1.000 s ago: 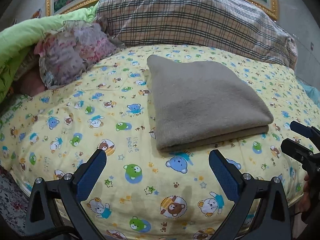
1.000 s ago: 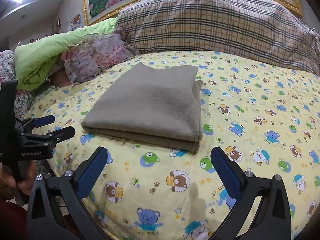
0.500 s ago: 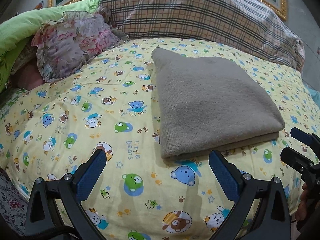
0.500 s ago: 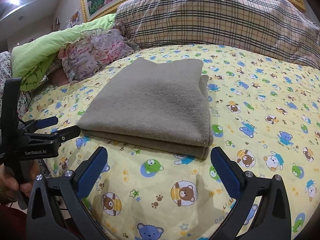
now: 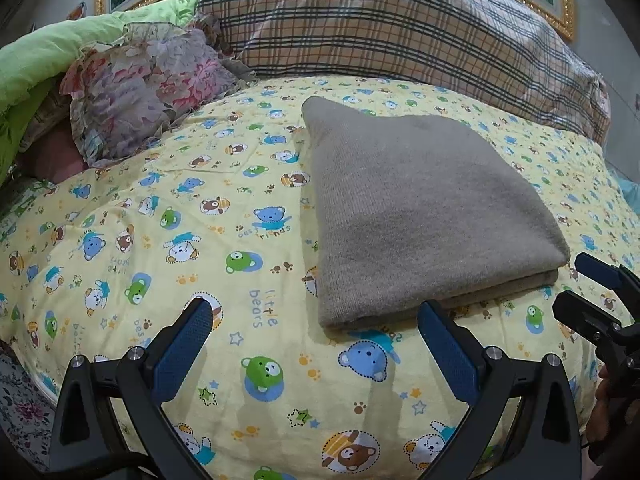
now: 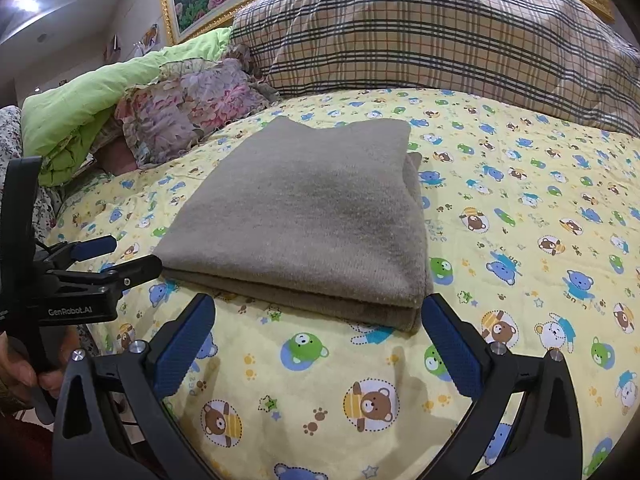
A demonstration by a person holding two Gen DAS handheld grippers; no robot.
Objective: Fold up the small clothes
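Note:
A grey-brown knitted garment (image 5: 420, 216) lies folded into a flat rectangle on the yellow bear-print bedsheet (image 5: 160, 240). It also shows in the right wrist view (image 6: 312, 216). My left gripper (image 5: 316, 336) is open and empty, just short of the garment's near left corner. My right gripper (image 6: 318, 328) is open and empty, just short of the garment's near folded edge. Each gripper shows at the edge of the other's view: the right one (image 5: 588, 292) and the left one (image 6: 116, 256).
A large plaid pillow (image 5: 392, 28) lies across the head of the bed. A floral cushion (image 5: 148, 84) and a green quilt (image 5: 60, 56) lie at the back left. A gold picture frame (image 6: 168, 4) hangs behind.
Both grippers have moved forward toward the folded garment, which looks larger and closer now. The garment has not moved, and both grippers stay open.

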